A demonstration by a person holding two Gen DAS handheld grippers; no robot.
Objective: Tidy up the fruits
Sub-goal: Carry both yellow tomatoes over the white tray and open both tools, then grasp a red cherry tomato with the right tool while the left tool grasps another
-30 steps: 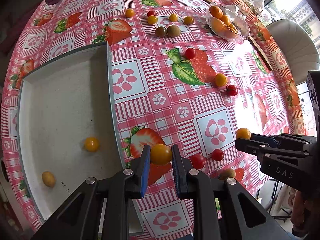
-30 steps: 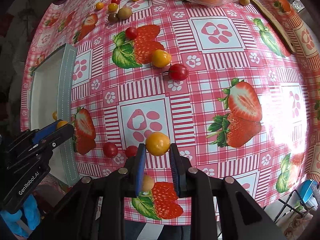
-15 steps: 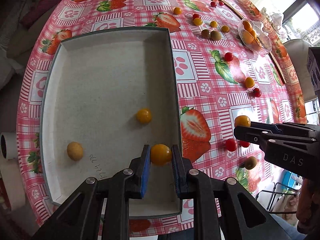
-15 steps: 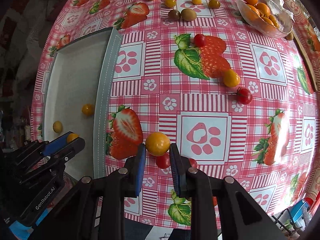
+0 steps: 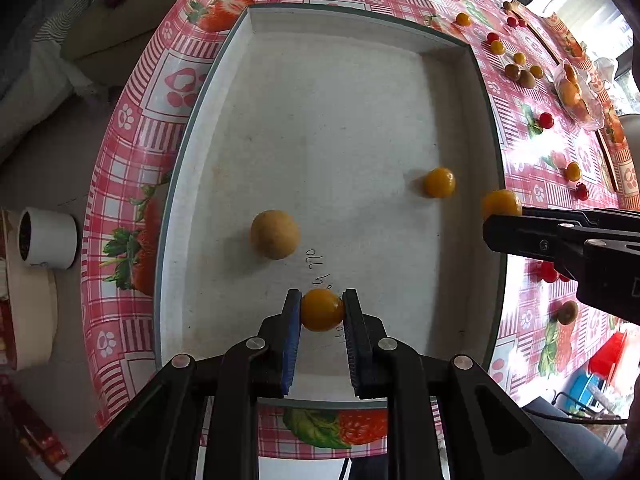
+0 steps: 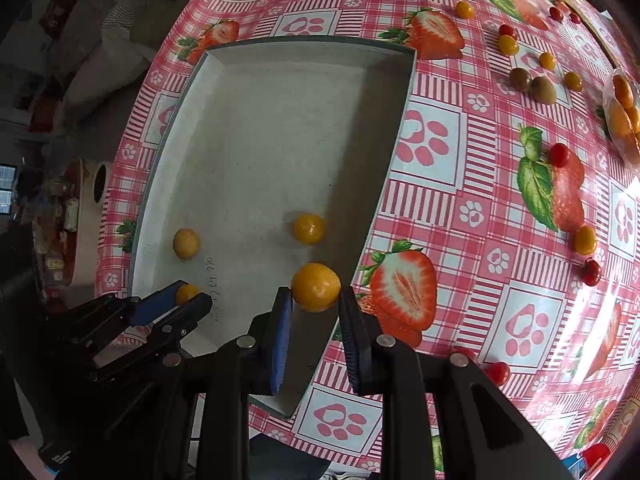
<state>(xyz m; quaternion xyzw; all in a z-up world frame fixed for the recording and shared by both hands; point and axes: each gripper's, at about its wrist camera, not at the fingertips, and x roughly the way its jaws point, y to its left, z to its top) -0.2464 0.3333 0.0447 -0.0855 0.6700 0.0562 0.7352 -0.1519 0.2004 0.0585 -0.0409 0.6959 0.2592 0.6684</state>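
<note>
My left gripper (image 5: 322, 312) is shut on a yellow cherry tomato (image 5: 322, 309) and holds it over the near part of the white tray (image 5: 328, 120). My right gripper (image 6: 314, 298) is shut on another yellow tomato (image 6: 315, 287), over the tray's right wall (image 6: 372, 184). In the left wrist view the right gripper (image 5: 502, 218) with its tomato (image 5: 501, 203) comes in from the right. In the tray lie a yellow tomato (image 5: 439, 182) and a pale round fruit (image 5: 274, 234). The left gripper also shows in the right wrist view (image 6: 188, 300).
Several red and yellow cherry tomatoes (image 6: 585, 239) and two kiwis (image 6: 532, 84) lie scattered on the strawberry tablecloth (image 6: 460, 152). A glass bowl of oranges (image 5: 576, 94) stands at the far right. A white cup (image 5: 47, 239) sits off the table's left edge.
Both grippers have moved left with their tomatoes. The left one is now deeper over the tray; the right one has reached the tray's right wall.
</note>
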